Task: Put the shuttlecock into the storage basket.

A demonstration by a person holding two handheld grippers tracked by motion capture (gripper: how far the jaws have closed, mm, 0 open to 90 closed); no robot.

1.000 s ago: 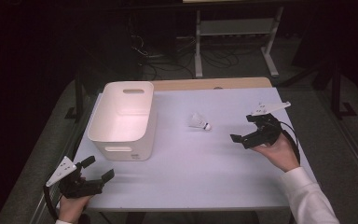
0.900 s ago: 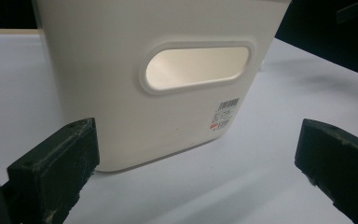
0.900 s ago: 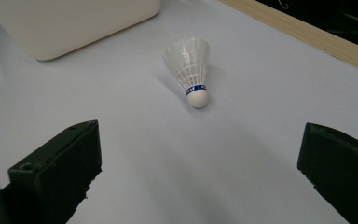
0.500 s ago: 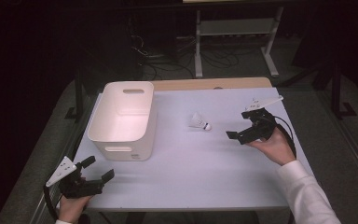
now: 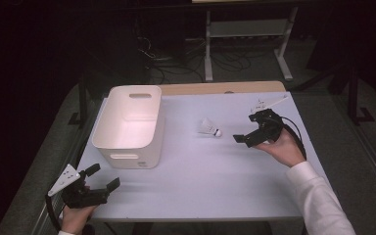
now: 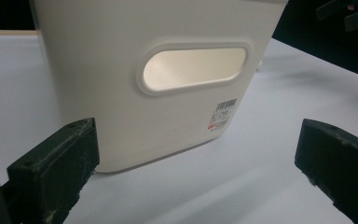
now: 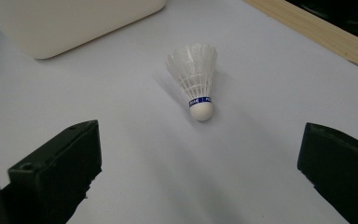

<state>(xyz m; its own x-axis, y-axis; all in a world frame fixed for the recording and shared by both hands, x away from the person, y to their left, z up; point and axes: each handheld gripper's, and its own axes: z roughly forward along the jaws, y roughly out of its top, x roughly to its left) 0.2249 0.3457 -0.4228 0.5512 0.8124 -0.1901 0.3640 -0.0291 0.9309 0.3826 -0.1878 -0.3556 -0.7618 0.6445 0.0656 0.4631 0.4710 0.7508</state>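
Progress-wise, basically nothing had been done yet imo. The shuttlecock [image 5: 209,128] was lying on its side on the table [image 5: 215,181], btwn the bin [image 5: 129,125] and the right gripper [image 5: 243,139], not touched by anything. That gripper was pointed at it w/ jaws spread wide, nothing held. Still left, prob: close in, grab it, and likely drop it in the bin, which looked empty.

The left gripper [image 5: 104,177] was parked near the table's front-left corner, jaws also wide open, facing the bin's handle cutout [image 6: 194,67].

Materials: shuttlecock [image 7: 195,79] was seen w/ white feathery skirt, blue band, rounded white cork tip. Bin was smooth matte cream plastic, rounded corners, barcode sticker [image 6: 223,114] on one end. Tabletop was plain, pale, wooden strip [image 5: 215,88] at far edge.
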